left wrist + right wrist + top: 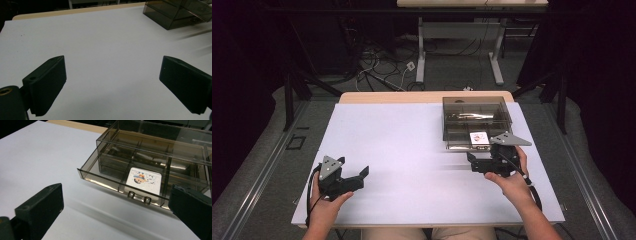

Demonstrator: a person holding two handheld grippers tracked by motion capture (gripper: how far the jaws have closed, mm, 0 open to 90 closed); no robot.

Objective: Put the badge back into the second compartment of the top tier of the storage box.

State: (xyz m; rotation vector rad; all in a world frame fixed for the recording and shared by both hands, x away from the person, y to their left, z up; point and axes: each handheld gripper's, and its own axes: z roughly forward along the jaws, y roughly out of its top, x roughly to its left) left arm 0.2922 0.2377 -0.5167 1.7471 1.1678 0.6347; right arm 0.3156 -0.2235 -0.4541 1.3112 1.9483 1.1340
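Smoky clear plastic box [155, 152], drawer [140, 182] out with a square card [143, 182], just ahead of the right gripper [112, 210]; both grippers' jaws gape wide, empty, left gripper [112, 85] over bare white surface [100, 37].

Black grippers [343, 176], ribbed jaws, grey triangular plates.

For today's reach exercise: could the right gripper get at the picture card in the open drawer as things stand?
Probably yes: the right gripper is open just before the drawer, and the card lies uncovered.
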